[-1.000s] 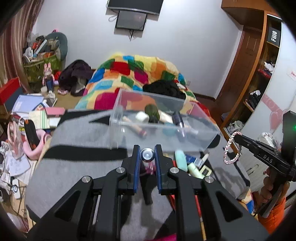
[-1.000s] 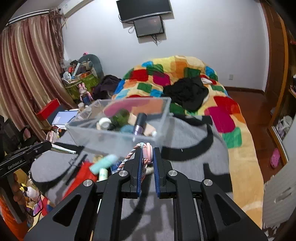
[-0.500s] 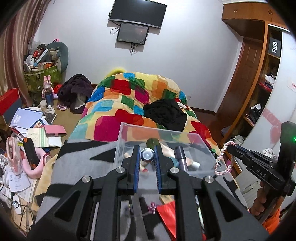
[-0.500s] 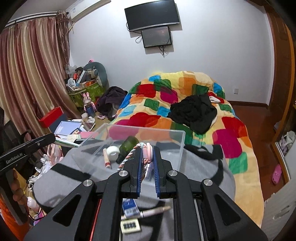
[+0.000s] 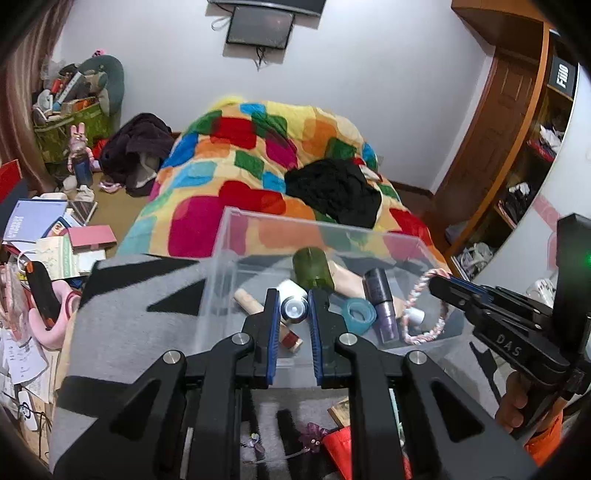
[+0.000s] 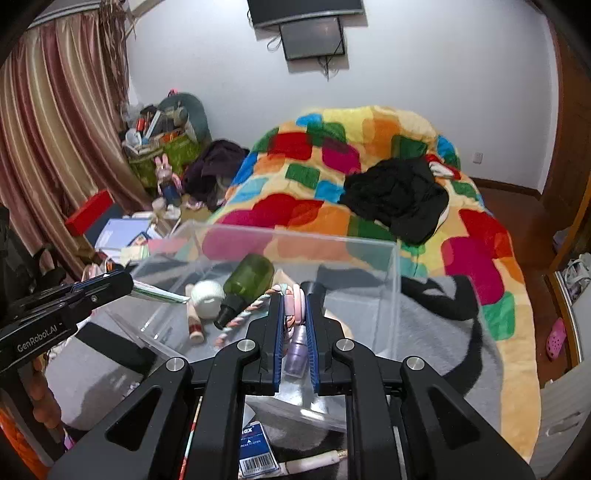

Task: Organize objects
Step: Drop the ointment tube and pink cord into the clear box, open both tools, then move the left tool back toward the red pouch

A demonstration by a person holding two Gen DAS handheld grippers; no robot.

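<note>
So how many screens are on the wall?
2. A big dark screen sits high on the wall, and a smaller screen hangs right below it.

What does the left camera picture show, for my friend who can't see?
The left tool holds a small silver-capped tube over a clear plastic box of little bottles on a grey blanket. The right tool dangles a braided hair tie into it.

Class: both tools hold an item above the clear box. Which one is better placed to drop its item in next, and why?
Probably the right tool: its braided hair ties already hang inside the clear box. The left tool holds its small tube nearer the front wall.
</note>
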